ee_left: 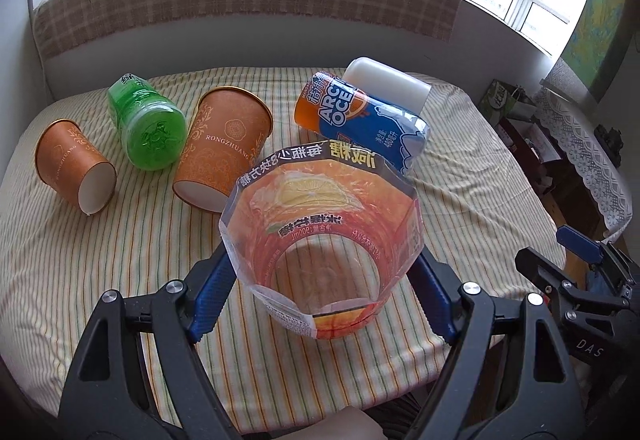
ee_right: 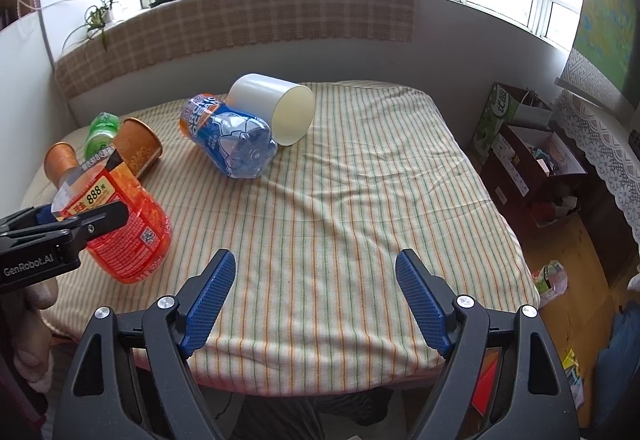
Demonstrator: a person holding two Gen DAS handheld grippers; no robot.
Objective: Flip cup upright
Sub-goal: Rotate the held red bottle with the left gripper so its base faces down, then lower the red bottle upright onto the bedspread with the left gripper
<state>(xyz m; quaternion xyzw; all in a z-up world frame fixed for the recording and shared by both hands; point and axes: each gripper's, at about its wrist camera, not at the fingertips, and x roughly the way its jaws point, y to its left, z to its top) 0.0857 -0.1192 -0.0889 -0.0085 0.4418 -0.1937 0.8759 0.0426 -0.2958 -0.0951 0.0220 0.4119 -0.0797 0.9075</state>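
L gripper (ee_left: 320, 276) clamped on orange cut-bottle cup (ee_left: 324, 240), near table edge | R gripper (ee_right: 316, 300) released, idle | I judge cup light, thin, crushable, slick film; grip mid-wall, gently

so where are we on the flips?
Done: nothing stands upright. In hand: left gripper clamps the orange cut-bottle cup. Left: two brown paper cups, green one, blue one, white cup all lie sideways. Right gripper is open, empty.
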